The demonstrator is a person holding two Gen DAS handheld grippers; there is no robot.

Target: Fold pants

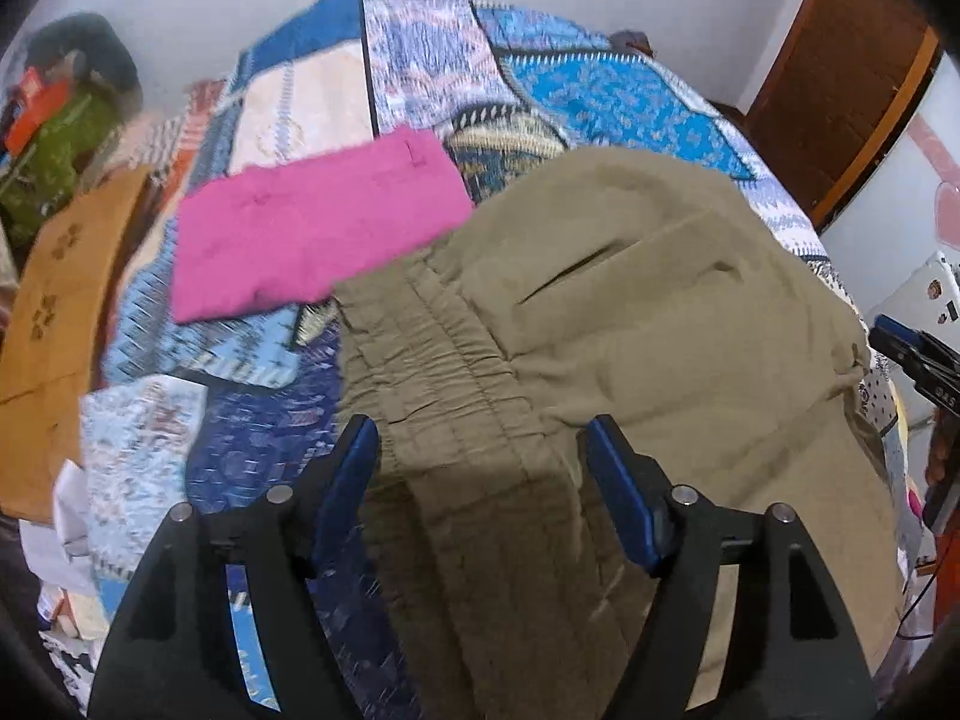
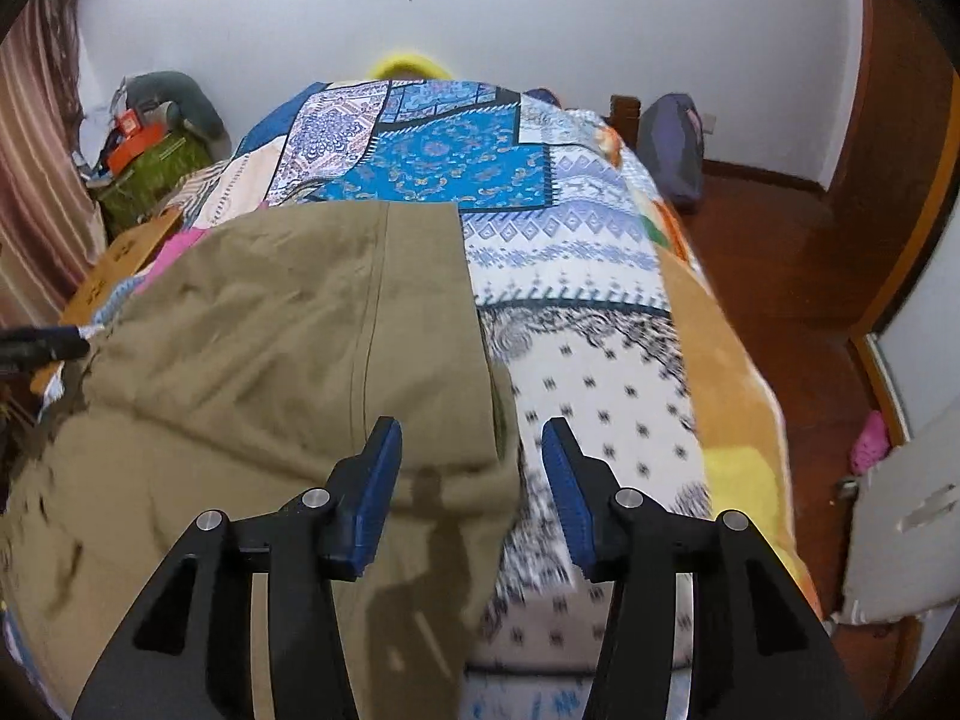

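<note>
Olive-khaki pants (image 1: 630,324) lie on the patchwork bedspread (image 1: 420,48), waistband toward the left. My left gripper (image 1: 483,462) is open, its blue pads either side of the elastic waistband, not closed on it. In the right wrist view the pants (image 2: 270,330) fill the left half, with the leg hems at the near right. My right gripper (image 2: 474,468) is open over the hem corner; the left pad is above cloth, the right pad above the bedspread (image 2: 600,372). The right gripper shows at the edge of the left wrist view (image 1: 912,354).
A folded pink garment (image 1: 312,234) lies on the bed left of the pants. A brown cardboard box (image 1: 54,300) stands at the bed's left side beside a green bag with clutter (image 2: 150,168). Wooden floor (image 2: 780,240) and a door lie to the right.
</note>
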